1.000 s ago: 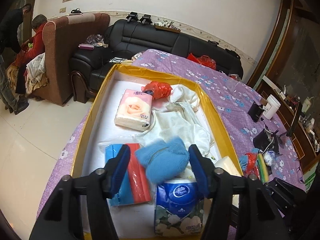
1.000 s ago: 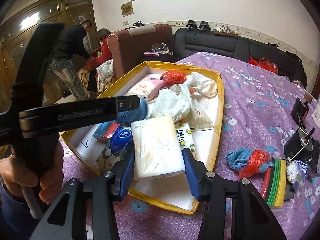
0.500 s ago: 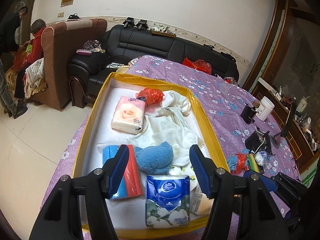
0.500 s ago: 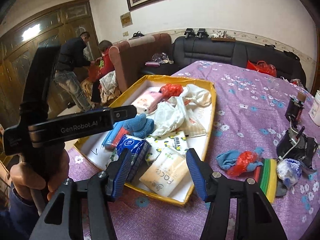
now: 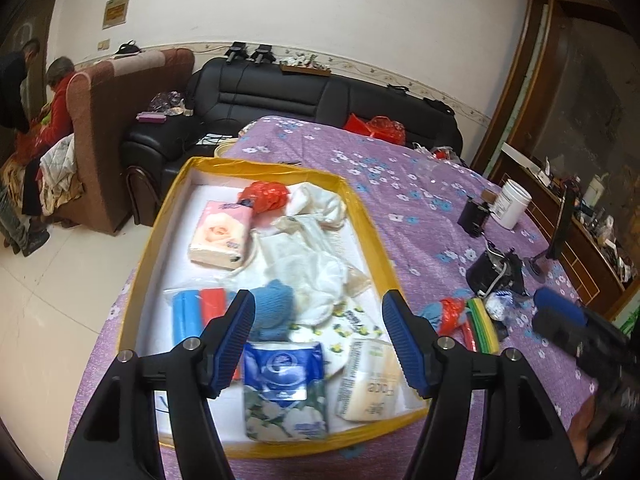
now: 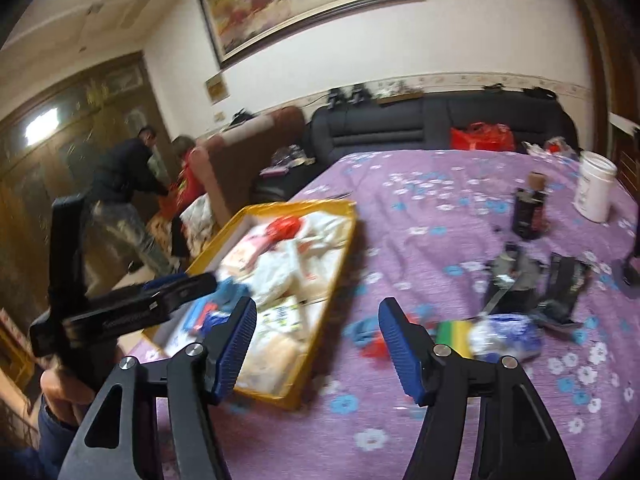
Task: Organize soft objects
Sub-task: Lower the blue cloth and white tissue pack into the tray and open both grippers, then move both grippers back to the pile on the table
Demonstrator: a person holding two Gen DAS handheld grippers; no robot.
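Release on both sides within the last second: the blue knitted sock (image 5: 274, 312), a second ago between the left gripper (image 5: 318, 338) fingers, now lies loose in the yellow-rimmed tray (image 5: 362, 216), and the cream tissue pack (image 5: 370, 386) that the right gripper (image 6: 318, 346) carried sits at the tray's near right corner. Both sets of fingers are opening, nothing between them. Left gripper has drawn back over the tray's near edge; right gripper has swung away over the purple flowered counter (image 6: 440, 216), facing the leftover pile there.

Judgement: two items filed, next pick likely from that pile — a blue knit piece with red plastic bag (image 5: 452, 310), striped sponge stack (image 5: 482, 322), crumpled blue-white wrapper (image 6: 506, 334).

Textures: sock fuzzy, slumps to a lump. Tissue packs in the tray — blue floral pack (image 5: 286, 392), pink rose pack (image 5: 220, 236) — slick film over squashy blocks. White cloth (image 5: 312, 260) thin, rumpled, draped mid-tray. Tray white-lined and shallow, with glossy walls.
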